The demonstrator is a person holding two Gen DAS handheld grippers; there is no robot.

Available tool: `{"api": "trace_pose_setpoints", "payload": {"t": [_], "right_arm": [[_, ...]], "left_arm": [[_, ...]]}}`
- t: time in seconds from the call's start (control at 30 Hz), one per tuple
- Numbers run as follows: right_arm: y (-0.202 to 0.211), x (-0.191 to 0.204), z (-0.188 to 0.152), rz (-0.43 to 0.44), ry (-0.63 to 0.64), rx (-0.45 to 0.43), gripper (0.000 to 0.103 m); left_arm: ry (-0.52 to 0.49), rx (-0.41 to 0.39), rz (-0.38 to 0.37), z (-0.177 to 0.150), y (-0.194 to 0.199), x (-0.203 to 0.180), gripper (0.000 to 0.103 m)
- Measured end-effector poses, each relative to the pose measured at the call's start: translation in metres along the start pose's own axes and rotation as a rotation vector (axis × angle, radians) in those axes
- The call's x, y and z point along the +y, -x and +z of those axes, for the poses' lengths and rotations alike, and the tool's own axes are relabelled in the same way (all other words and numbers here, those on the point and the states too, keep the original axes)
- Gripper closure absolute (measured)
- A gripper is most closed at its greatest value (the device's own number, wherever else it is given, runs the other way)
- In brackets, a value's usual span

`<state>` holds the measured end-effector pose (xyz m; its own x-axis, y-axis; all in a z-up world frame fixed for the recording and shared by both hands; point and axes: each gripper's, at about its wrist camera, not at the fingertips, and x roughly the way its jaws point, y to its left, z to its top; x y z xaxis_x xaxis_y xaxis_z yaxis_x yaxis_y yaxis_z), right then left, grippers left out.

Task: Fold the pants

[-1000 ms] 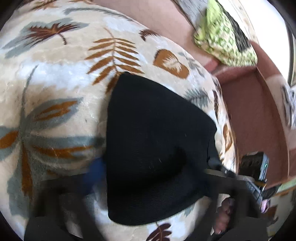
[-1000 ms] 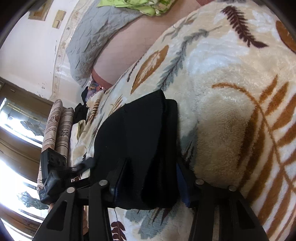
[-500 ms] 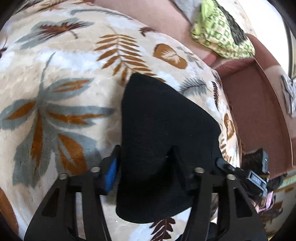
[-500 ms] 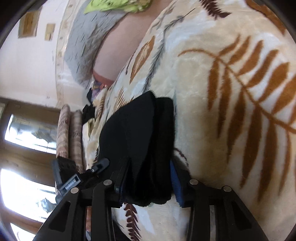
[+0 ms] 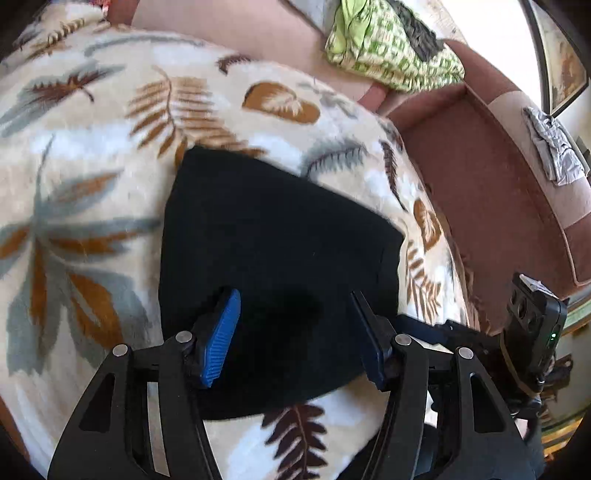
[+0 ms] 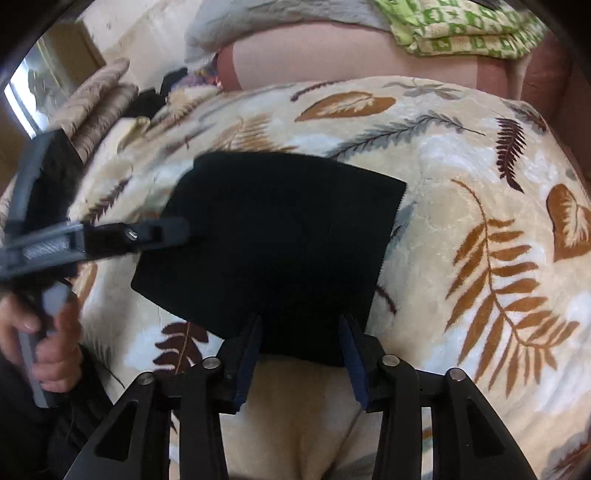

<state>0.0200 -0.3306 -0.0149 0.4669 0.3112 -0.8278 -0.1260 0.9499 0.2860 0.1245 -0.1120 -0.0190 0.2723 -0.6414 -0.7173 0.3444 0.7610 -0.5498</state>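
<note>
The black pants point(image 5: 277, 240) lie folded into a flat, roughly square packet on a cream blanket point(image 5: 92, 155) with a leaf pattern. My left gripper point(image 5: 293, 299) hovers over their near half, open, blue pads apart and no cloth pinched. In the right wrist view the pants point(image 6: 277, 229) lie just ahead of my right gripper point(image 6: 300, 321). Its jaws are opening: the packet's near edge shows in the gap, and the pads do not press on it. The left gripper's finger point(image 6: 147, 236) reaches over the packet's left edge, held by a hand point(image 6: 48, 354).
A green patterned cloth point(image 5: 391, 48) lies folded at the back on the reddish-brown sofa point(image 5: 480, 177), with a grey quilt point(image 6: 277, 22) beside it. Rolled cushions point(image 6: 99, 107) lie far left. A grey rag point(image 5: 554, 147) rests on the sofa's arm.
Both grippers had the packet's edges between their fingers; now both have let go and drawn back and up. The right gripper has rolled, so its view is now level.
</note>
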Motion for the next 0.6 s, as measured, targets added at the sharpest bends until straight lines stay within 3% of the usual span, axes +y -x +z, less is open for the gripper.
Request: {"api": "trace_pose_setpoints", "payload": {"t": [0.1,0.17,0.23,0.3,0.37,0.43,0.53,0.6], "right_arm": [[0.006,-0.002,0.004,-0.017,-0.005,0.010,0.061],[0.017,-0.001,0.007,-0.042,0.010,-0.007,0.061],[0.029,0.004,0.020,-0.062,0.020,-0.078,0.061],[0.039,0.008,0.032,-0.061,0.036,-0.166,0.060],[0.035,0.013,0.046,-0.070,0.071,-0.225,0.059],[0.014,0.012,0.057,-0.080,0.099,-0.223,0.059],[-0.038,0.000,0.062,-0.118,0.094,-0.093,0.056],[-0.039,-0.010,0.055,-0.086,0.058,-0.160,0.052]], "left_arm": [[0.038,-0.016,-0.044,0.003,0.007,0.004,0.043],[0.065,-0.081,-0.122,0.010,0.023,0.007,0.043],[0.054,-0.193,-0.132,0.025,0.038,0.005,0.041],[0.042,-0.246,-0.129,0.039,0.038,0.002,0.031],[0.034,-0.229,-0.118,0.053,0.023,0.004,0.030],[0.069,-0.155,-0.068,0.058,0.000,0.012,0.030],[0.098,-0.091,-0.053,0.054,-0.015,0.024,0.030],[0.087,-0.085,-0.034,0.054,-0.017,0.023,0.030]]}}
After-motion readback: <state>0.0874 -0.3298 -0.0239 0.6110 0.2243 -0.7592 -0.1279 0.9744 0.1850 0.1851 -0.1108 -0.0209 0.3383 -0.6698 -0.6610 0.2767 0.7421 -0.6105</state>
